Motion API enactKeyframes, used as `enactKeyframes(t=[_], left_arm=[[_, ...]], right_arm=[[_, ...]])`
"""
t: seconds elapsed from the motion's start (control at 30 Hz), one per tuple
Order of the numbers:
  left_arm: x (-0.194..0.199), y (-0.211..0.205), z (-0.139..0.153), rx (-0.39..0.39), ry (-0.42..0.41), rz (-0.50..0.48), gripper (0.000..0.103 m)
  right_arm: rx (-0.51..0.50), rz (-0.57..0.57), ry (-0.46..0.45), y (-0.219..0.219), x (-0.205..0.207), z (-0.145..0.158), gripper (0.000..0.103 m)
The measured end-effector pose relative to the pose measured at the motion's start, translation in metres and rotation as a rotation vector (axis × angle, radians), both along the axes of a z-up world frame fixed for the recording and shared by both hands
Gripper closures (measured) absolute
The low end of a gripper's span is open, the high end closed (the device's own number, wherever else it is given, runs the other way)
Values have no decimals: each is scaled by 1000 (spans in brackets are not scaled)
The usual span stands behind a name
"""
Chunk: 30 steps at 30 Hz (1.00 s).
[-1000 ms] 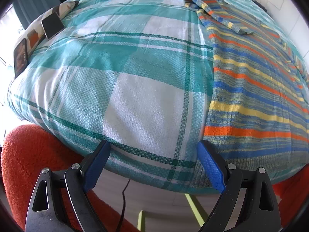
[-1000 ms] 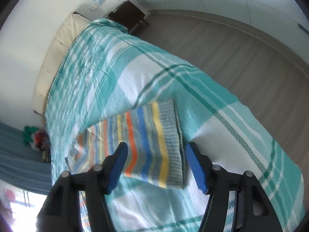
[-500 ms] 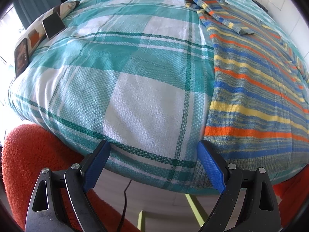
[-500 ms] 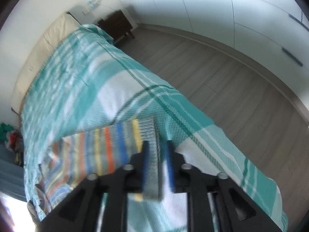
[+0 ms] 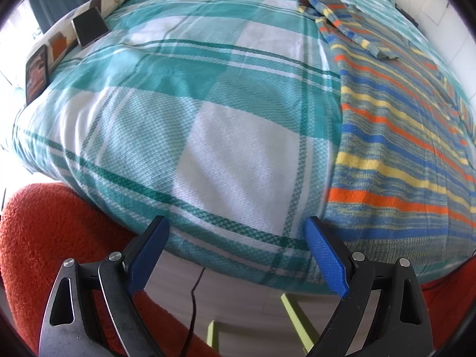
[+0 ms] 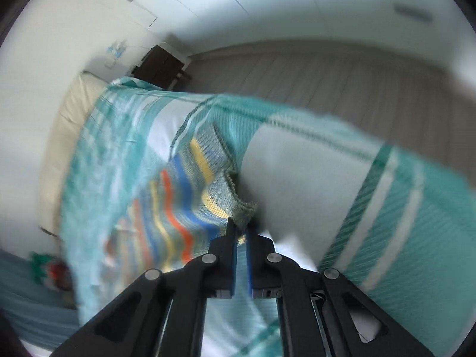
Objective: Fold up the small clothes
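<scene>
A striped knit sweater [image 5: 395, 148], in orange, blue, yellow and grey, lies flat on the right part of the bed, one sleeve [image 5: 348, 23] folded across its far end. My left gripper [image 5: 235, 238] is open and empty at the near edge of the bed, its right finger next to the sweater's hem corner. In the right wrist view my right gripper [image 6: 241, 232] is shut on the grey ribbed hem corner of the sweater [image 6: 241, 208] and lifts it off the bedspread; this view is blurred by motion.
The bed wears a teal and white plaid bedspread [image 5: 208, 125]. An orange fuzzy seat [image 5: 53, 238] is below its near edge. Dark flat devices [image 5: 89, 28] lie at the bed's far left. A dark nightstand [image 6: 162, 67] and wooden floor [image 6: 342, 83] are beyond the bed.
My right gripper went from open around the sweater's hem to shut on its corner and lifted it. The left gripper stayed open and barely moved.
</scene>
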State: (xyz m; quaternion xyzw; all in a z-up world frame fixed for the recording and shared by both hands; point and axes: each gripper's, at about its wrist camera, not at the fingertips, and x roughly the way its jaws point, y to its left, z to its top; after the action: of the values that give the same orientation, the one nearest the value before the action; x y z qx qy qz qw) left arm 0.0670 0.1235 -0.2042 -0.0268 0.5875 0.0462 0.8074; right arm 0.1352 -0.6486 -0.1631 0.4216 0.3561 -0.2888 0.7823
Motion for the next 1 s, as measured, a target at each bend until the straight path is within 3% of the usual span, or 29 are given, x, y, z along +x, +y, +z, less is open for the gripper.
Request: enactKeyframes(t=[0.2, 0.27, 0.33, 0.37, 0.47, 0.6, 0.67, 0.8, 0.87, 0.93, 1.0], left_arm=[[2, -2, 5, 27, 12, -20, 13], [3, -7, 25, 43, -19, -63, 15], [1, -15, 58, 85, -103, -137, 14], [4, -20, 73, 108, -141, -177, 13], [25, -40, 114, 117, -235, -281, 7], [81, -89, 147, 11, -316, -465, 1], [114, -121, 139, -40, -285, -582, 1], [170, -181, 91, 67, -261, -718, 4], [192, -198, 60, 109, -231, -755, 13], [205, -204, 30, 148, -157, -787, 35], [207, -197, 8, 154, -68, -818, 47]], right_arm=[[-68, 75, 77, 7, 13, 0, 96], [-85, 124, 84, 13, 14, 9, 82], [-110, 165, 71, 20, 2, 24, 51], [-161, 180, 84, 26, -6, 34, 48], [-274, 272, 93, 52, -29, 56, 45], [-299, 466, 37, 109, -53, 71, 44], [-287, 558, 4, 145, -64, 72, 44], [-252, 693, -16, 207, -82, 58, 44], [-236, 745, -13, 233, -91, 46, 44], [-236, 793, 12, 254, -98, 32, 44], [-239, 825, 46, 263, -98, 21, 44]])
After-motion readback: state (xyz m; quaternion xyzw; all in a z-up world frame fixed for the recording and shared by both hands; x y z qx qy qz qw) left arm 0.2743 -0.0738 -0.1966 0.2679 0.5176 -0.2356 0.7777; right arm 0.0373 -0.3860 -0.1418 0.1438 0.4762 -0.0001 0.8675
